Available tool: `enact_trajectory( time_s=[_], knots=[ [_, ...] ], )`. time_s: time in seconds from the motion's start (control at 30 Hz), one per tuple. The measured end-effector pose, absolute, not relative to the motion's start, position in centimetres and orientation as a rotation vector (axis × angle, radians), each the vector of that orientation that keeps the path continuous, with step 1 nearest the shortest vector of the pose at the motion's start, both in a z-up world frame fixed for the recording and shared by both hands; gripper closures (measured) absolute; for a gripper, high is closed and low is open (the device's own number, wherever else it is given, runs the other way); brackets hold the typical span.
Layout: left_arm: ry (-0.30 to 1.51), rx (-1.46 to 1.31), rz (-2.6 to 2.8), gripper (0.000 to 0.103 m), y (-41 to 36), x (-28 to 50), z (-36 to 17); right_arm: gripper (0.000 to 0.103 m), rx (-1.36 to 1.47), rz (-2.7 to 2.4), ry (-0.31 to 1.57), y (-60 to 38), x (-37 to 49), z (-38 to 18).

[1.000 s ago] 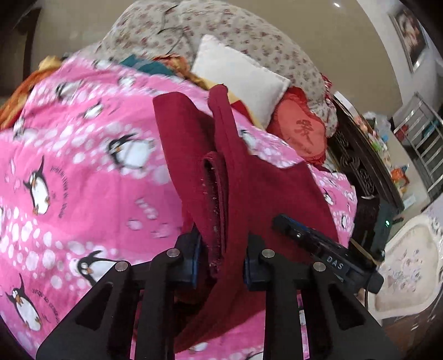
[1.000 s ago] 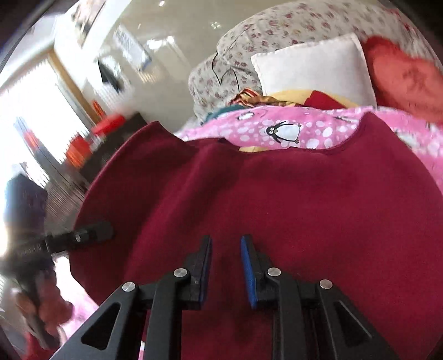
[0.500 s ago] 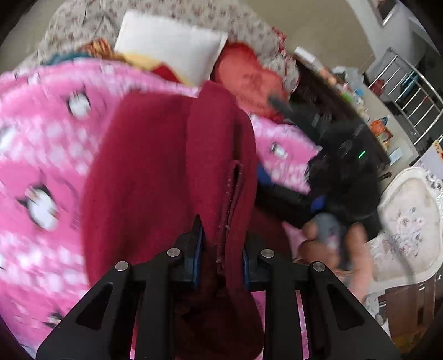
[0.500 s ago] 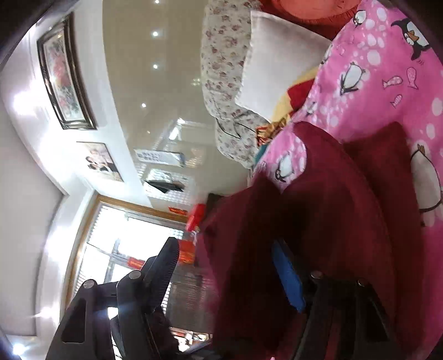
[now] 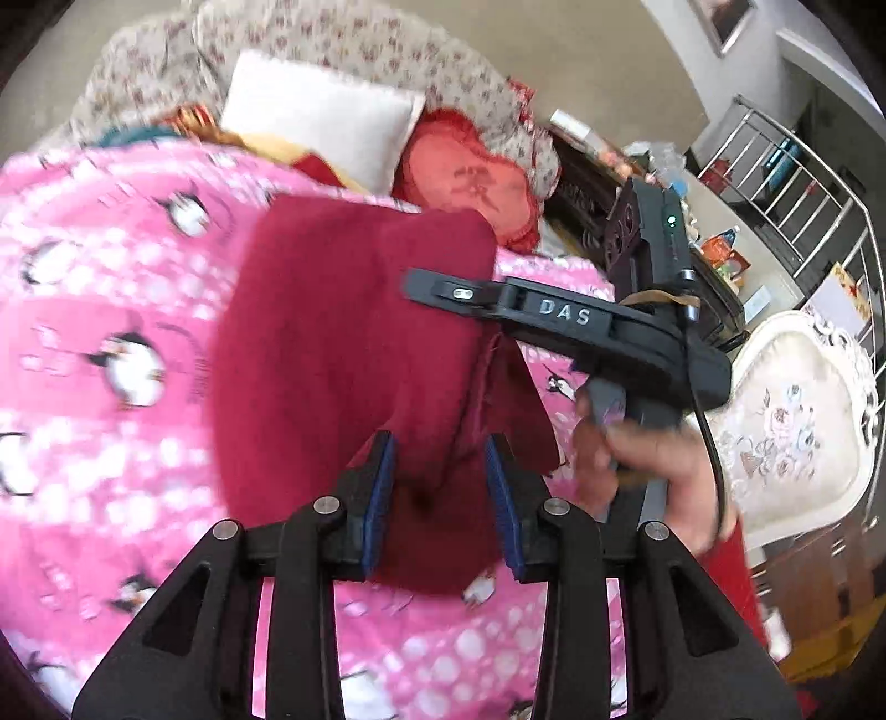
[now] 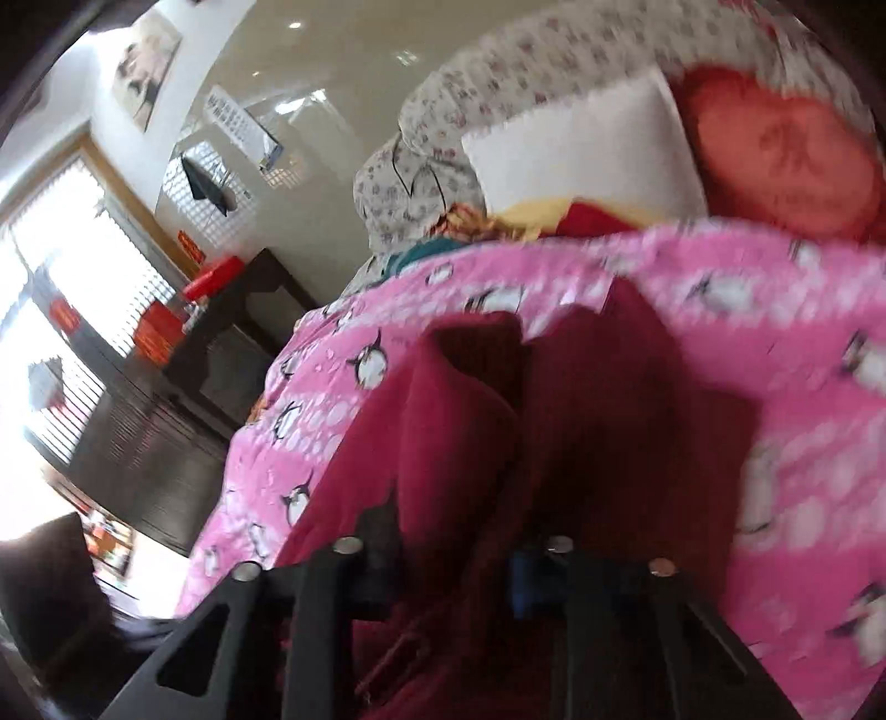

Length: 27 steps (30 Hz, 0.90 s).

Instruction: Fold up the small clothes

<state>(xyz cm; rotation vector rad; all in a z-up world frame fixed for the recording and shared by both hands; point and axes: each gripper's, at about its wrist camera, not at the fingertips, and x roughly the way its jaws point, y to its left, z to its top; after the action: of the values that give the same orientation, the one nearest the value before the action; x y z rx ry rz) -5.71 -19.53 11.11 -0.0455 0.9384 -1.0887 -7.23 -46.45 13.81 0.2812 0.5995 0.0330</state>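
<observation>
A maroon garment [image 5: 343,343] lies folded over on the pink penguin blanket [image 5: 111,288]. My left gripper [image 5: 439,459] straddles the garment's near fold; its jaws are opening, and the cloth sits loose between the blue pads [image 5: 382,498]. My right gripper [image 5: 412,282], held by a person's hand [image 5: 637,465], reaches in from the right above the garment. A flap of the cloth rises to its underside. In the right wrist view the garment [image 6: 609,399] drapes over my right gripper [image 6: 454,548]. Its jaws are closing with cloth between them, and the fingertips are mostly hidden.
At the blanket's far end sit a white pillow [image 5: 321,116], a red cushion [image 5: 470,183] and a floral quilt [image 5: 332,39]. Dark wooden furniture [image 5: 581,183], a metal rack [image 5: 786,166] and a cream armchair [image 5: 792,421] stand to the right. A dark cabinet [image 6: 238,332] is left of the bed.
The left jaws have widened around the fold after carrying it sideways. The right gripper opened wide while rolled over, then levelled, closed into the cloth and rose.
</observation>
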Motion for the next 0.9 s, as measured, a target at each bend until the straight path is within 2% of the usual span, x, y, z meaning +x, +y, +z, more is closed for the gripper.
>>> enact_trajectory(
  time_s=[0.03, 0.1, 0.13, 0.27, 0.4, 0.43, 0.5, 0.6, 0.77, 0.83, 0.87, 0.9],
  knots=[
    [0.919, -0.048, -1.074, 0.069, -18.7, -5.8, 11.4, 0.08, 0.257, 0.025, 0.595, -46.7, -7.5, 14.4],
    [0.901, -0.05, -1.034, 0.045, -17.9, -5.6, 11.3, 0.08, 0.181, -0.02, 0.588, -46.8, -7.4, 15.8],
    [0.897, -0.052, -1.033, 0.041, -18.0, -5.5, 11.1, 0.08, 0.146, -0.05, 0.591, -46.9, -7.2, 16.2],
    [0.953, 0.016, -1.044, 0.04, -20.7, -6.1, 8.5, 0.08, -0.149, -0.331, 0.623, -46.1, -4.7, 16.0],
    [0.897, 0.121, -0.995, 0.04, -22.5, -7.6, 7.5, 0.08, -0.112, -0.371, 0.695, -48.3, -2.8, 13.4],
    [0.884, 0.134, -0.999, 0.04, -22.5, -7.8, 7.6, 0.078, -0.08, -0.351, 0.67, -48.7, -3.8, 13.6],
    [0.876, 0.147, -1.023, 0.04, -21.9, -8.3, 7.9, 0.056, -0.001, -0.316, 0.639, -49.4, -6.2, 14.4],
    [0.865, 0.161, -1.01, 0.04, -20.9, -8.4, 8.2, 0.054, 0.108, -0.198, 0.579, -48.8, -11.8, 16.1],
    [0.892, 0.105, -0.976, 0.04, -20.5, -7.4, 7.4, 0.053, 0.044, -0.021, 0.548, -43.1, -15.7, 16.2],
    [0.883, 0.121, -0.955, 0.04, -20.8, -7.6, 6.9, 0.057, 0.03, 0.022, 0.616, -41.6, -15.7, 14.5],
    [0.88, 0.127, -0.949, 0.04, -20.9, -7.7, 6.8, 0.076, 0.004, 0.015, 0.642, -41.2, -15.6, 13.5],
    [0.878, 0.134, -0.945, 0.04, -20.9, -7.8, 6.6, 0.086, -0.028, -0.024, 0.644, -41.0, -15.8, 12.6]
  ],
)
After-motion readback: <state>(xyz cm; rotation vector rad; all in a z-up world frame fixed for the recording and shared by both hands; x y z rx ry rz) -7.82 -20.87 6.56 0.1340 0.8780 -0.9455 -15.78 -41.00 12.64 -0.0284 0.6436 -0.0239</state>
